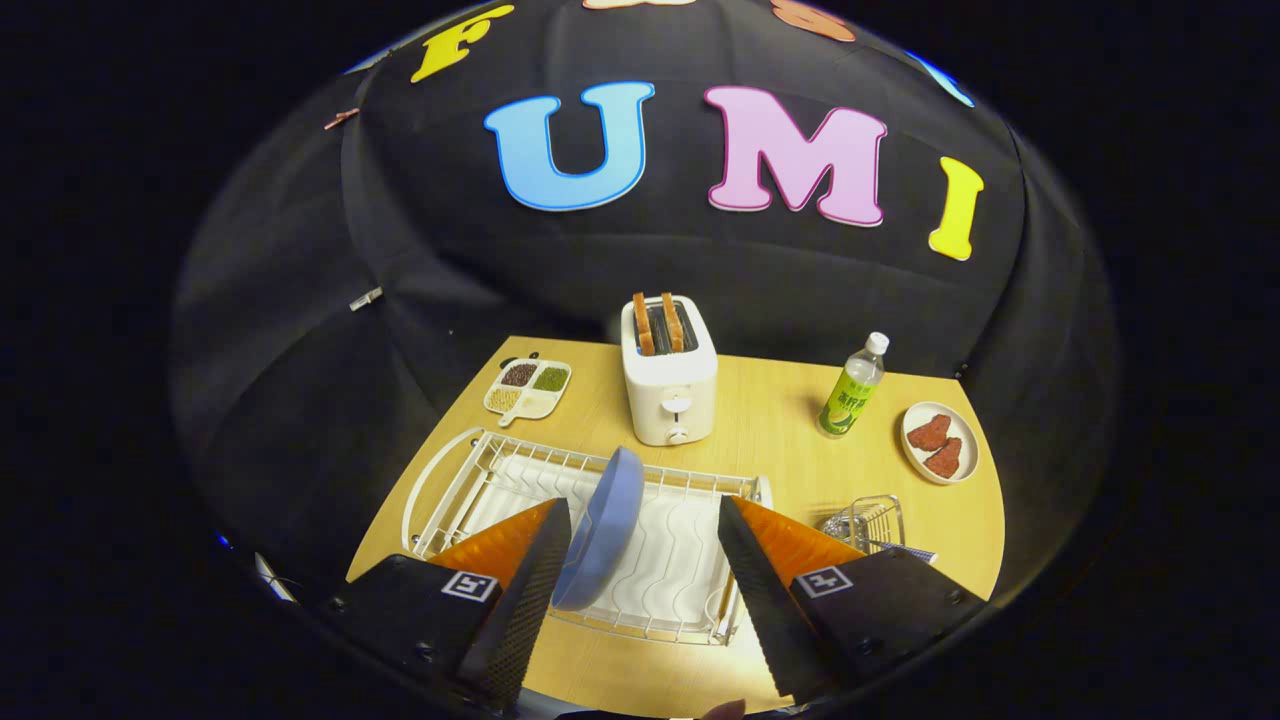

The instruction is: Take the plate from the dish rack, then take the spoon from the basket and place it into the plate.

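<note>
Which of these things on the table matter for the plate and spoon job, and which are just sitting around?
For the job: blue plate standing in the dish rack, wire basket, open gripper with the plate between its fingers.

Lying about: toaster, bottle, snack tray, dish of meat.

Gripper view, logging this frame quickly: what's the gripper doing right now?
Gripper: open, holding nothing; the blue plate stands on edge in the dish rack between its fingers, close to the left one.
</note>
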`<control>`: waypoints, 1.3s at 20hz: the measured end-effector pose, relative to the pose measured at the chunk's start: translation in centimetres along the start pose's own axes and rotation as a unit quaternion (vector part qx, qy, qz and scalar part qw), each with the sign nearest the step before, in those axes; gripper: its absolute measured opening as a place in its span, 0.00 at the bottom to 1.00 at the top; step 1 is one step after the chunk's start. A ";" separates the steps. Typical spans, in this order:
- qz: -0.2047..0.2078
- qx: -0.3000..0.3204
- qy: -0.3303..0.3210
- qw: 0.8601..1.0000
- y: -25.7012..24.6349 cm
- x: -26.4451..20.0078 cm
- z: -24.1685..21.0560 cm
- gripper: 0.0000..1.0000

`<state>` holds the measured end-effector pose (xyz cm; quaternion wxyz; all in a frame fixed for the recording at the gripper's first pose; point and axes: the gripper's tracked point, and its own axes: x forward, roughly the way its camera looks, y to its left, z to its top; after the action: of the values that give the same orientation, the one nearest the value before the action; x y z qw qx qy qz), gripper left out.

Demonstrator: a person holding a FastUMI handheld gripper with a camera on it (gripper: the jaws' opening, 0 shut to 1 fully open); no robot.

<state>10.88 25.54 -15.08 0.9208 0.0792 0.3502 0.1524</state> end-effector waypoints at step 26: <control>-0.119 -0.026 0.054 0.991 -0.2 7.1 -1.4 0.25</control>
<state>15.00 27.81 -20.53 0.9138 0.0046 0.4025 0.0551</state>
